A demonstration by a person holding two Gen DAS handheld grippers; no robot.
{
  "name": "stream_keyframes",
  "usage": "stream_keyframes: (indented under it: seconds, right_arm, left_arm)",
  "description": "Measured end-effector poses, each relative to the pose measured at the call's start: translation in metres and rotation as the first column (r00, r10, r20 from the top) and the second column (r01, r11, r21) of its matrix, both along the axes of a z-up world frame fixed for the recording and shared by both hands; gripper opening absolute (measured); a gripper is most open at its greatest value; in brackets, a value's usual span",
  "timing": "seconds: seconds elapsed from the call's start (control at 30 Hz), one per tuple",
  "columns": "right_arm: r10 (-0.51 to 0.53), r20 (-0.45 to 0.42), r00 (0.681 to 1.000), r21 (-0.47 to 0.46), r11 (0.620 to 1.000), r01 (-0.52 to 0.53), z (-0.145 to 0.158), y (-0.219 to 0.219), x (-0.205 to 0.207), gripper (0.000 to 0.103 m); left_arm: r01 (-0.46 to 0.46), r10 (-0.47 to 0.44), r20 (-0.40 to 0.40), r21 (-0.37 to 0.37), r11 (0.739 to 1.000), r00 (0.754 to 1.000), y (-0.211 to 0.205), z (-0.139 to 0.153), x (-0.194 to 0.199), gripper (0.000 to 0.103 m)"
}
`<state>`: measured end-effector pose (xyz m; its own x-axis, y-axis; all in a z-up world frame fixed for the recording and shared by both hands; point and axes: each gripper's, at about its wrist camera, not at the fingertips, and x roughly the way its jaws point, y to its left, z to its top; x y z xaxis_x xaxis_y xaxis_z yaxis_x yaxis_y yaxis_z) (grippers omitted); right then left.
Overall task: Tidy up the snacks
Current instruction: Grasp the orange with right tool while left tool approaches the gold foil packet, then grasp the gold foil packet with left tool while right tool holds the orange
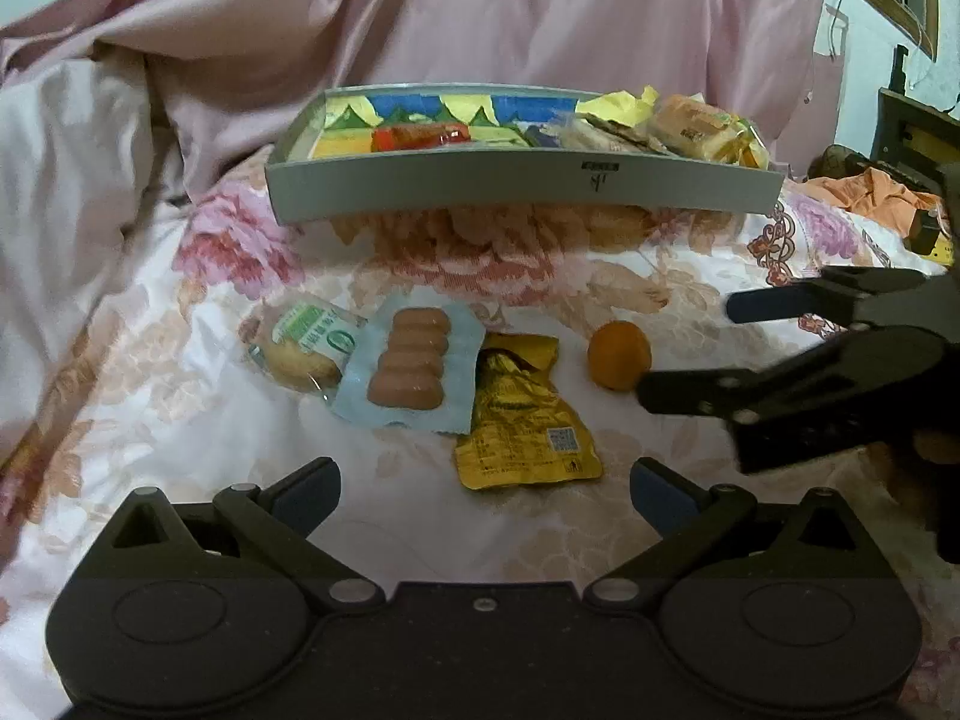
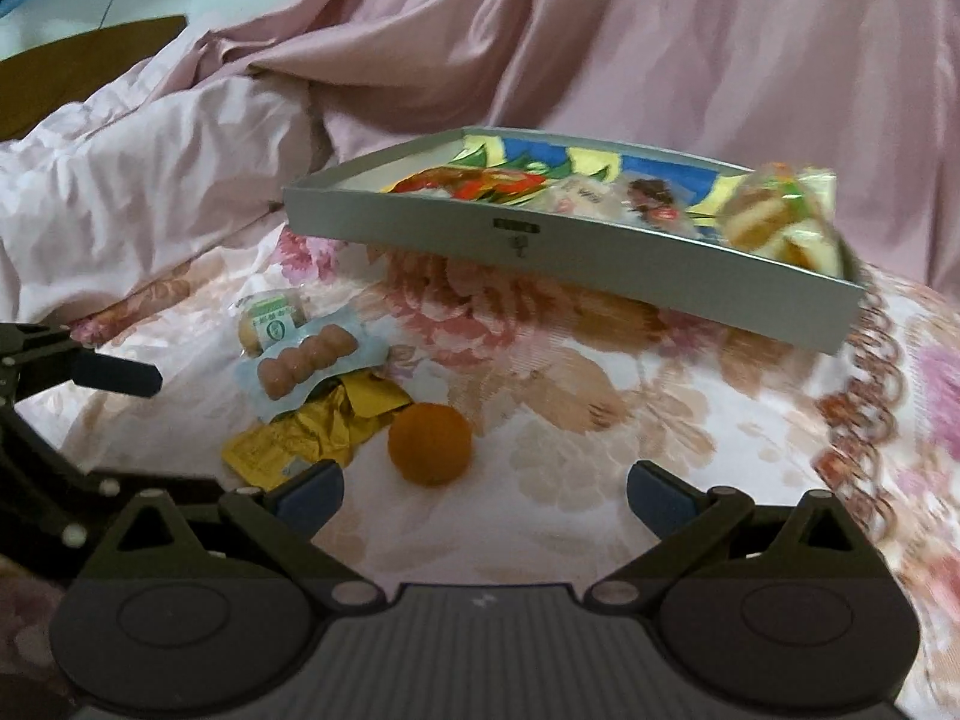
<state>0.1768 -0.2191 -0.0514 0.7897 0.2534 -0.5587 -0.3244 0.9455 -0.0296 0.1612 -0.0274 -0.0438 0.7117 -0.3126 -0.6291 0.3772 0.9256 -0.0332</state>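
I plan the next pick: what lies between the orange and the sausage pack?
The yellow foil packet lies between orange and sausage pack, in both views.

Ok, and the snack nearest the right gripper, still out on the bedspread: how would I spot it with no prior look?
Start at the grey tray on the floral bedspread; in front of it lies a row of four loose snacks. At the row's right end, beside the crinkled gold packet, sits the orange. It is the only round, unwrapped item; the rest are in packaging.
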Motion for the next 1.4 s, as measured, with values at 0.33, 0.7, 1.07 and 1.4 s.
stream_keyframes:
  seconds: [0.33, 0.7, 1.07, 1.4]
  right_arm:
    - [0.096, -0.034, 0.995, -0.003, 0.995, -0.096, -0.01, 0.017, 0.035, 0.081]
    - [0.115, -0.055, 0.992, 0.081, 0.991, -0.111, -0.015, 0.007, 0.043, 0.042]
    - [0.109, -0.074, 0.991, -0.008, 0.994, -0.11, -0.001, -0.026, 0.01, 0.04]
    - [0.071, -0.08, 0.994, -0.018, 0.997, -0.073, -0.007, -0.036, -0.013, 0.041]
  left_arm:
    - [0.067, -0.068, -0.031, -0.014, 0.998, 0.997, -0.007, -0.006, 0.009, 0.102]
    - [0.11, -0.111, -0.048, -0.03, 0.994, 0.993, -0.017, -0.009, 0.014, 0.102]
    - [0.055, -0.06, -0.098, -0.047, 0.997, 0.993, -0.036, -0.011, 0.036, 0.095]
    - [-0.001, 0.0, -0.142, -0.004, 1.0, 0.99, -0.053, -0.011, 0.065, 0.094]
